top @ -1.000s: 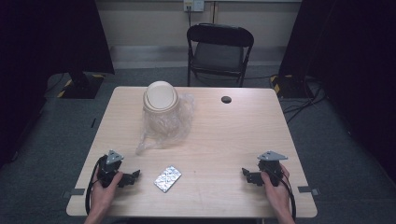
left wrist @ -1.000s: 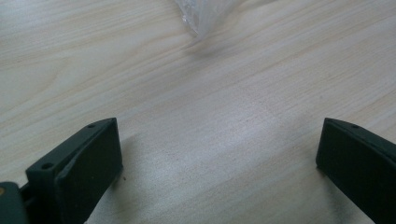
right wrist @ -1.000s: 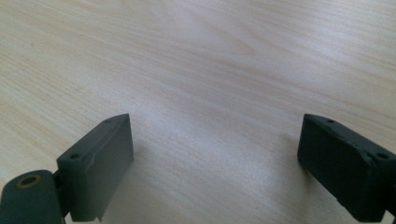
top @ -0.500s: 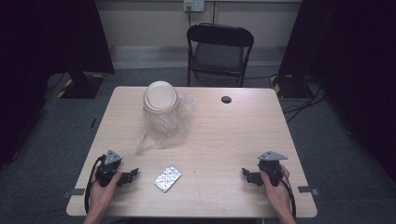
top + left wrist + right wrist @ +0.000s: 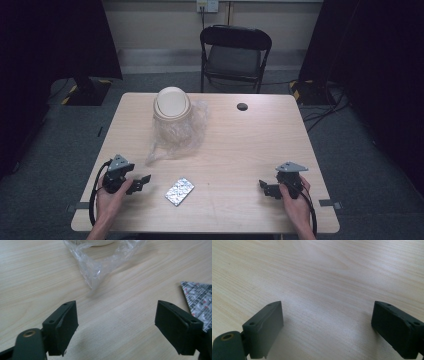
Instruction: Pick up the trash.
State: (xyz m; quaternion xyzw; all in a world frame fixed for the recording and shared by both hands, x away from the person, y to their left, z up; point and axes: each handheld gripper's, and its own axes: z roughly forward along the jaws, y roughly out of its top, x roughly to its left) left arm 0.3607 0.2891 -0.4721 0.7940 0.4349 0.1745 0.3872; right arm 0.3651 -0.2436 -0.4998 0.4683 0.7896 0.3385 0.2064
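While both grippers rest open, left gripper (image 5: 142,181) near blister pack (image 5: 180,191), bare table (image 5: 235,150) between.

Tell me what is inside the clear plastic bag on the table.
The crumpled clear plastic bag holds a stack of round beige paper bowls. How many bowls there are cannot be told, since the plastic covers the stack's lower part.

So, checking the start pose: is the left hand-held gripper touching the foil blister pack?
Apart. High view shows bare table between the left hand-held gripper and the foil blister pack.
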